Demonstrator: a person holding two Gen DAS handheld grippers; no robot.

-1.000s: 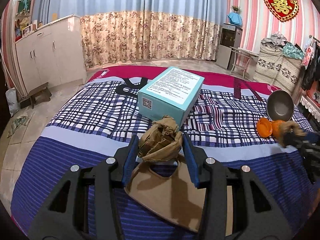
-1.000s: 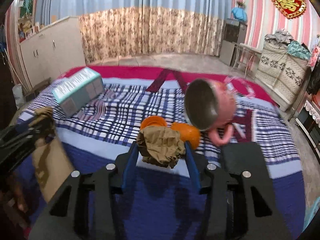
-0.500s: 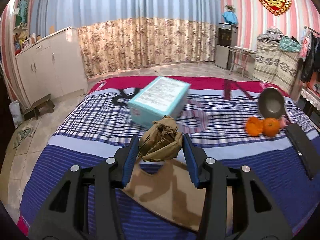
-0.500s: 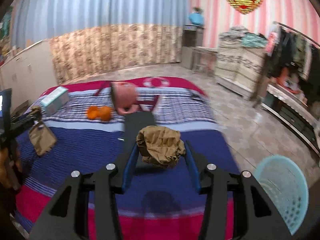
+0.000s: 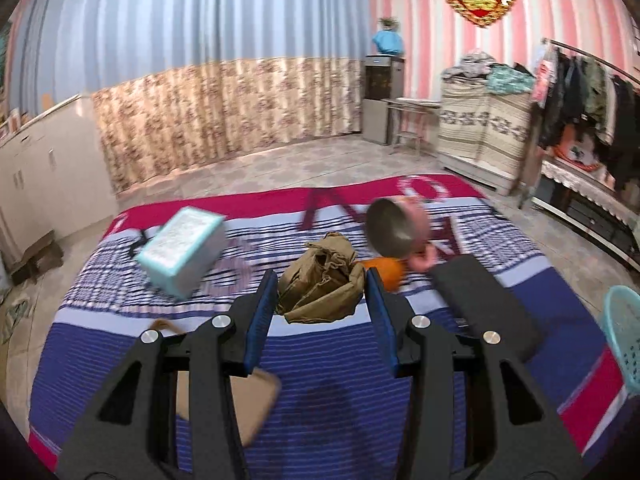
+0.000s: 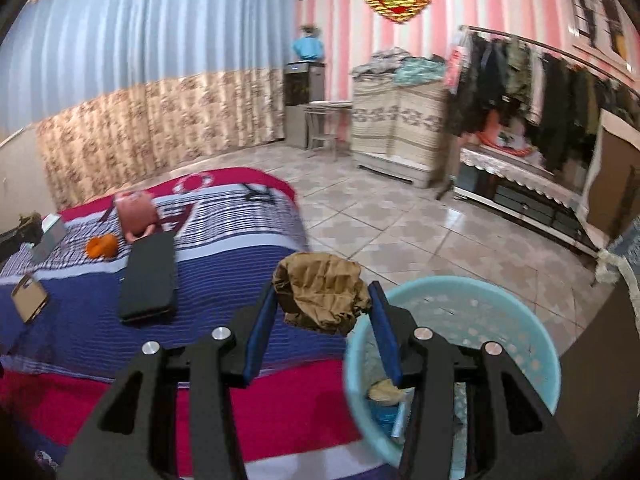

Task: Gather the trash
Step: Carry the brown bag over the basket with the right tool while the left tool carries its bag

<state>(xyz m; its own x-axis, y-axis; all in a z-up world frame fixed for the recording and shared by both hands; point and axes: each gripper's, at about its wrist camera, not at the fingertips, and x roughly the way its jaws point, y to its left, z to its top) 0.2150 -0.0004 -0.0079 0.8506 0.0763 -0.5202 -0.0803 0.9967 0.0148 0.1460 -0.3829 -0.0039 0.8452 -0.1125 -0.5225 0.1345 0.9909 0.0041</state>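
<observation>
While my right gripper [image 6: 322,312] clamps a crumpled brown paper wad [image 6: 320,290] just beside the turquoise basket [image 6: 520,320], which holds what looks like scraps, my left gripper [image 5: 320,304] pinches another brown wad [image 5: 320,284] above the striped bed [image 5: 340,360]. Beyond the bed's edge, open tiled floor [image 6: 400,224] reaches the curtains [image 6: 140,80].

Two crumpled paper wads [image 5: 322,288] [image 6: 322,294], two oranges [image 6: 102,246], one basket [image 6: 520,320], one box [image 5: 182,250].
</observation>
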